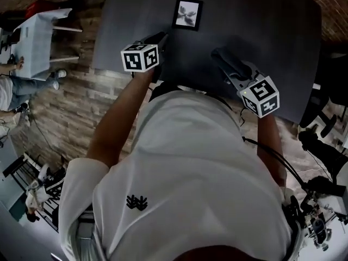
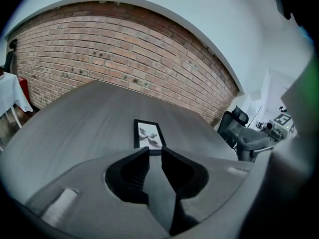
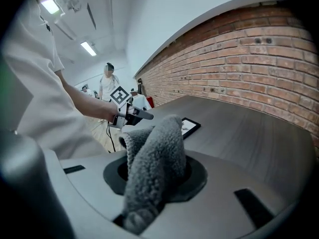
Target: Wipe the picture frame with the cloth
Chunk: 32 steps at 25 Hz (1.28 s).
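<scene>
Two jaws of our left hand-held gripper (image 2: 155,152) stood slightly apart, empty; our right hand-held gripper (image 1: 219,53) clamped the grey cloth (image 3: 154,168).

place: office-like workroom | cues: brick wall (image 2: 124,49), office chair (image 2: 244,133), ceiling strip lights (image 3: 88,48)

- a dark grey wood-grain table top (image 1: 272,26) fills the middle of the head view;
- a red brick wall (image 2: 124,59) runs behind its far edge;
- a black office chair (image 2: 240,117) stands near the table's right corner;
- a small table under a white cloth (image 1: 41,26) stands well apart on a brown plank floor (image 1: 70,107);
- a bystander in a white top (image 3: 107,86) stands under long ceiling lights (image 3: 88,48)
</scene>
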Available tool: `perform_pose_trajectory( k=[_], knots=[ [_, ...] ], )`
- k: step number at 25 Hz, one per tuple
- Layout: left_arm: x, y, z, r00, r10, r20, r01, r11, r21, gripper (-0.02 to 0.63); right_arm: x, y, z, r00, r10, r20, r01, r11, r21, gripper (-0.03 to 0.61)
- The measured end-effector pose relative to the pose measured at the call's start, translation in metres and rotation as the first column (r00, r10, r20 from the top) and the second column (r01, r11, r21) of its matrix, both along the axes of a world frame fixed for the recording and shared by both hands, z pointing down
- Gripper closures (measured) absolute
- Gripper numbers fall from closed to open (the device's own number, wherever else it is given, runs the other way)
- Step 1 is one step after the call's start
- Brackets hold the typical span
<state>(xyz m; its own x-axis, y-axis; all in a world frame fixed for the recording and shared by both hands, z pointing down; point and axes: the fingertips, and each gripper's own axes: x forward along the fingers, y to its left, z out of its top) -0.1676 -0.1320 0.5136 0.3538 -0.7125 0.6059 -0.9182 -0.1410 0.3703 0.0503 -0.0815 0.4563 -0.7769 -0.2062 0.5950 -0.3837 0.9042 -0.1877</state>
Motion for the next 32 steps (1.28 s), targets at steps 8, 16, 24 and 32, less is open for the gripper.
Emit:
perform_pose_trajectory(
  k=[8, 16, 24, 32],
  knots=[
    [-0.002, -0.066, 0.058, 1.0, 0.02, -0.002, -0.02, 0.997, -0.078, 0.54, 0.014, 0.003, 0.005, 0.987, 0.15, -0.064, -0.153, 0.987, -0.041, 0.489],
    [-0.016, -0.099, 0.092, 0.999, 0.047, -0.003, -0.047, 0.992, -0.118, 0.509, 0.005, 0.037, -0.006, 0.952, 0.264, -0.153, -0.274, 0.961, -0.043, 0.489],
    [-0.013, -0.113, 0.111, 0.996, 0.065, 0.053, -0.058, 0.99, -0.129, 0.499, 0.012, 0.065, -0.002, 0.917, 0.341, -0.206, -0.359, 0.932, -0.055, 0.489],
    [-0.008, -0.114, 0.114, 0.994, 0.085, 0.066, -0.076, 0.988, -0.132, 0.531, 0.01, 0.066, 0.0, 0.915, 0.348, -0.206, -0.366, 0.929, -0.056, 0.489]
  ],
)
